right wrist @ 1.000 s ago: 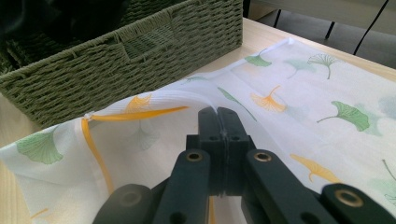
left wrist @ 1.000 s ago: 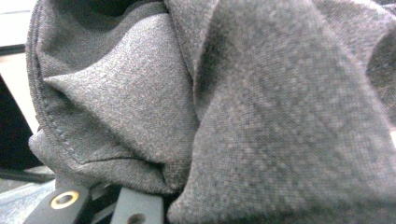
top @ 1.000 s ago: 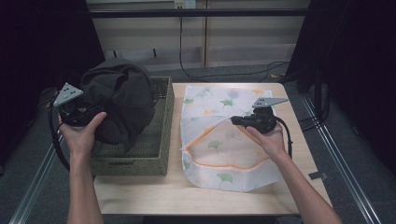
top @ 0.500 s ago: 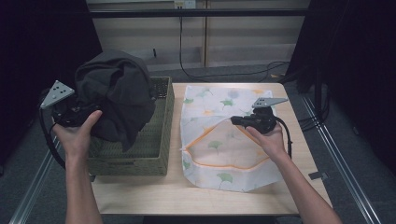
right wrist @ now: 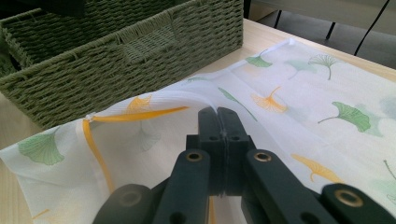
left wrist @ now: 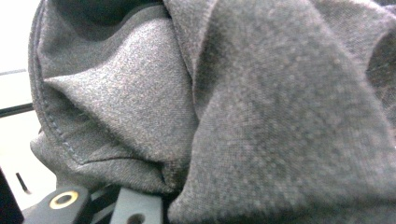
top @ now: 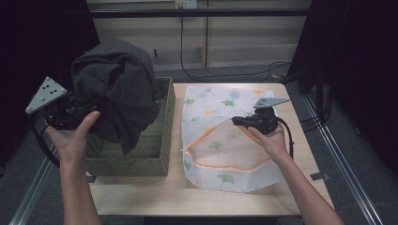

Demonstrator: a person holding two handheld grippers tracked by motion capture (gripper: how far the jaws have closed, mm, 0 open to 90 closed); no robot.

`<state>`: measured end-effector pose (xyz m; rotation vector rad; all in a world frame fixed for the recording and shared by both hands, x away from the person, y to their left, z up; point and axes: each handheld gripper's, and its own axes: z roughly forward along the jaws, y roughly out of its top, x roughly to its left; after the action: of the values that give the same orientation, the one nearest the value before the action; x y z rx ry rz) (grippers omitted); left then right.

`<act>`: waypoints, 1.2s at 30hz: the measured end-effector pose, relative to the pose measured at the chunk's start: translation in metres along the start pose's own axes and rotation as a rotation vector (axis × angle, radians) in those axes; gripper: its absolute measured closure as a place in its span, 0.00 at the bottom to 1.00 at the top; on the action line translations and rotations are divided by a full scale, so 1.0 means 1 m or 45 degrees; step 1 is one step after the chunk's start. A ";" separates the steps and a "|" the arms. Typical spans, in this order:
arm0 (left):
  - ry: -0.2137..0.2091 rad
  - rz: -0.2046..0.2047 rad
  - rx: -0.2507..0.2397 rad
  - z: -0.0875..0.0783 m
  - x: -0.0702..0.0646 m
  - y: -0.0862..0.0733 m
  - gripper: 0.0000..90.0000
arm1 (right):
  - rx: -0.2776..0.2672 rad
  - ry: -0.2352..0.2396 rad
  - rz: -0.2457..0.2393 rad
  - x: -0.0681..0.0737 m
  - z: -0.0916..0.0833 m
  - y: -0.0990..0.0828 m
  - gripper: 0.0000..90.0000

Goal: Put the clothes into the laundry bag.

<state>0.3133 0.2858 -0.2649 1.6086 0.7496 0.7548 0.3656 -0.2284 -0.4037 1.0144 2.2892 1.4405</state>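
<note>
Table (top: pixel 291 187): pale wood top, seen from the high view, with the person's forearms entering at 6 o'clock.

Basket (top: pixel 141 150): green woven, rectangular, at 9 o'clock on the table, just beside the bag. In the right gripper view its woven wall (right wrist: pixel 116 60) stands at 11 o'clock beyond the bag's edge.

Dark garment (top: pixel 119 89): grey-black cloth, bunched, lifted above the basket at 10 o'clock, its lower folds hanging over the basket's near-left part. In the left gripper view the cloth (left wrist: pixel 233 116) crowds the lens, with a stitched hem at 9 o'clock.

Left gripper (top: pixel 70 115): held in the left hand (top: pixel 72 140) at 9 o'clock, with its grey three-cornered plate outboard. Its jaws are buried in the garment and apparently clamped on it, though the tips are hidden by folds.

Mesh bag (top: pixel 225 140): white, printed with green and orange ginkgo leaves, orange-trimmed mouth, lying flat at the table's centre to 3 o'clock.

Right gripper (top: pixel 237 121): held in the right hand (top: pixel 270 140) at 3 o'clock, pointing toward 9 o'clock. In the right gripper view its jaws (right wrist: pixel 218 116) are pressed together, pinching the bag's upper mouth edge (right wrist: pixel 187 100) and raising it off the lower layer.
</note>
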 end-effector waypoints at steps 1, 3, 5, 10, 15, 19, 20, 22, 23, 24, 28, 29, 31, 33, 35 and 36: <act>-0.008 -0.016 -0.013 -0.001 -0.003 0.002 0.68 | 0.000 0.000 0.001 0.000 0.000 0.000 1.00; -0.042 0.023 -0.023 -0.004 -0.005 0.006 0.68 | 0.001 0.000 -0.001 0.000 0.000 0.000 1.00; -0.073 0.011 -0.043 -0.005 -0.010 0.009 0.68 | 0.000 0.000 0.000 0.000 0.000 0.000 1.00; -0.128 0.023 -0.072 -0.007 -0.022 0.016 0.68 | -0.002 -0.001 -0.001 0.000 0.000 0.001 1.00; -0.210 0.031 -0.089 -0.006 -0.028 0.019 0.68 | -0.001 0.000 0.001 0.000 0.000 0.001 1.00; -0.265 0.044 -0.090 -0.004 -0.036 0.022 0.68 | -0.001 0.003 -0.003 0.000 0.000 0.001 1.00; -0.275 0.062 -0.090 -0.003 -0.037 0.023 0.68 | -0.002 0.005 -0.002 0.000 0.000 0.002 1.00; -0.294 0.053 -0.088 -0.001 -0.042 0.024 0.68 | -0.001 0.007 -0.004 0.001 0.000 0.002 1.00; -0.310 0.048 -0.082 0.000 -0.044 0.024 0.68 | -0.001 0.006 -0.002 0.001 0.001 0.002 1.00; -0.319 0.048 -0.083 0.002 -0.046 0.024 0.68 | -0.001 0.007 -0.002 0.001 0.001 0.002 1.00; -0.380 0.040 -0.077 0.009 -0.054 0.025 0.68 | -0.003 0.012 -0.004 0.000 0.001 0.002 1.00; -0.394 0.044 -0.070 0.010 -0.057 0.025 0.68 | -0.004 0.013 -0.001 0.000 0.002 0.002 1.00; -0.420 0.054 -0.063 0.015 -0.062 0.026 0.68 | -0.002 0.009 0.001 0.000 0.002 0.002 1.00; -0.447 0.055 -0.056 0.020 -0.070 0.026 0.68 | 0.000 0.008 0.002 0.000 0.003 0.002 1.00; -0.485 0.054 -0.049 0.027 -0.077 0.025 0.68 | -0.002 0.011 0.001 0.000 0.004 0.002 1.00; -0.505 0.059 -0.036 0.029 -0.081 0.025 0.68 | -0.001 0.013 0.001 0.000 0.004 0.002 1.00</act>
<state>0.2912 0.2003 -0.2508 1.6860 0.4137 0.4542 0.3687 -0.2247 -0.4038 1.0107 2.2955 1.4500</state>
